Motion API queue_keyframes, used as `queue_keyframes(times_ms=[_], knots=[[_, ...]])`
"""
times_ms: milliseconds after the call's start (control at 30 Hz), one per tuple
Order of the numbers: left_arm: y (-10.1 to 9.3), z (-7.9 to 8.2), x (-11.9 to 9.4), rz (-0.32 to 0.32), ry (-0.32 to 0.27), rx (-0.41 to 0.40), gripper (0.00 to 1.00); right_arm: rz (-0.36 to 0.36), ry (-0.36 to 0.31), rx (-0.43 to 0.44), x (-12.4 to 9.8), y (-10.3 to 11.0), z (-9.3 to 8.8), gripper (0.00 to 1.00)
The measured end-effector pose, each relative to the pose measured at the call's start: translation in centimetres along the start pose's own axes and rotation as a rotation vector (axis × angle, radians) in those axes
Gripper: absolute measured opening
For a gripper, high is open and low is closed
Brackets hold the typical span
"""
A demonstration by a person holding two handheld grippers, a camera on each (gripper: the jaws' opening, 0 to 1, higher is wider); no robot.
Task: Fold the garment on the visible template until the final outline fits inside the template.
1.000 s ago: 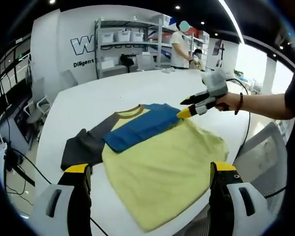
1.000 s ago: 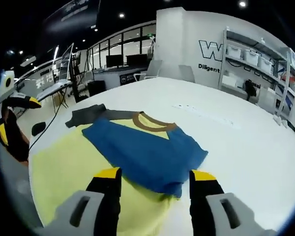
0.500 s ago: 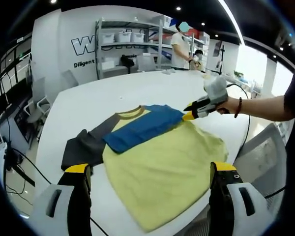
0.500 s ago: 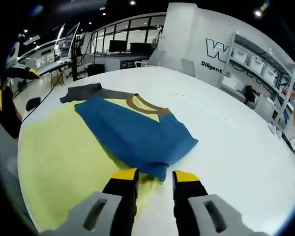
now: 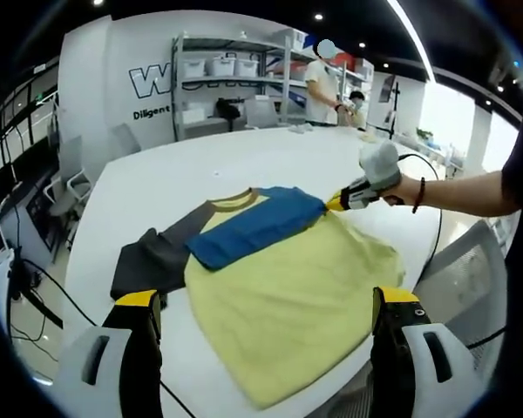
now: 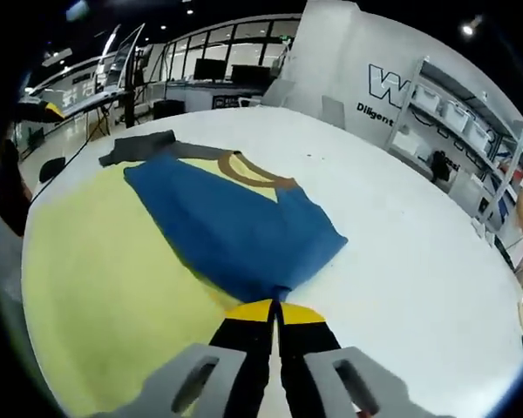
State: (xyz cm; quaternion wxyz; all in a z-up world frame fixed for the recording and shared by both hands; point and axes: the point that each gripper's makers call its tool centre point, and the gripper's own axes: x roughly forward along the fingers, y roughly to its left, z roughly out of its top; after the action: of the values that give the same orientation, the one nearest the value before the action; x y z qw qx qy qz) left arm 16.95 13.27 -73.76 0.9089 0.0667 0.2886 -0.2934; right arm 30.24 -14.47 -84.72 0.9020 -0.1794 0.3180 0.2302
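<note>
A yellow T-shirt (image 5: 288,287) lies flat on the white table (image 5: 157,183). Its blue sleeve (image 5: 253,228) is folded across the chest, and its dark grey sleeve (image 5: 152,257) spreads out to the left. My left gripper (image 5: 267,296) hangs open above the shirt's near hem and holds nothing. At the sleeve's right end, my right gripper (image 5: 338,203) is held by a hand. In the right gripper view the right gripper (image 6: 276,306) is shut on the near corner of the blue sleeve (image 6: 235,231). The yellow body (image 6: 105,279) and brown collar (image 6: 248,174) lie beyond it.
Metal shelving with white bins (image 5: 235,78) and two people (image 5: 322,83) stand beyond the table's far end. A grey chair (image 5: 462,270) sits at the right edge, more chairs (image 5: 70,183) at the left. A black cable (image 5: 436,209) trails from the right gripper.
My right gripper came down to the blue sleeve's corner and its jaws went from open to shut on it. The left gripper stayed in place.
</note>
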Motion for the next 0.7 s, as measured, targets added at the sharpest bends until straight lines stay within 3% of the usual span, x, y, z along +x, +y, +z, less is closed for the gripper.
queue_keyframes(times_ms=[100, 133, 200, 567, 633, 700], knots=[[0.0, -0.1, 0.1, 0.001, 0.003, 0.002, 0.99, -0.012, -0.003, 0.037, -0.2, -0.1, -0.4, 0.00], [0.0, 0.0, 0.1, 0.001, 0.001, 0.006, 0.99, -0.026, -0.006, 0.125, -0.4, -0.1, -0.6, 0.00], [0.0, 0.1, 0.1, 0.001, -0.001, 0.003, 0.99, -0.030, 0.013, 0.170, -0.6, 0.1, -1.0, 0.00], [-0.1, 0.2, 0.1, -0.002, -0.003, 0.007, 0.99, -0.045, -0.003, 0.221, -1.1, -0.1, -0.5, 0.00], [0.0, 0.1, 0.0, 0.003, -0.002, 0.003, 0.99, -0.009, -0.023, 0.347, -1.6, 0.4, 0.0, 0.00], [0.2, 0.0, 0.0, 0.008, 0.001, -0.003, 0.99, -0.009, -0.005, 0.397, -2.3, 0.4, -0.2, 0.10]])
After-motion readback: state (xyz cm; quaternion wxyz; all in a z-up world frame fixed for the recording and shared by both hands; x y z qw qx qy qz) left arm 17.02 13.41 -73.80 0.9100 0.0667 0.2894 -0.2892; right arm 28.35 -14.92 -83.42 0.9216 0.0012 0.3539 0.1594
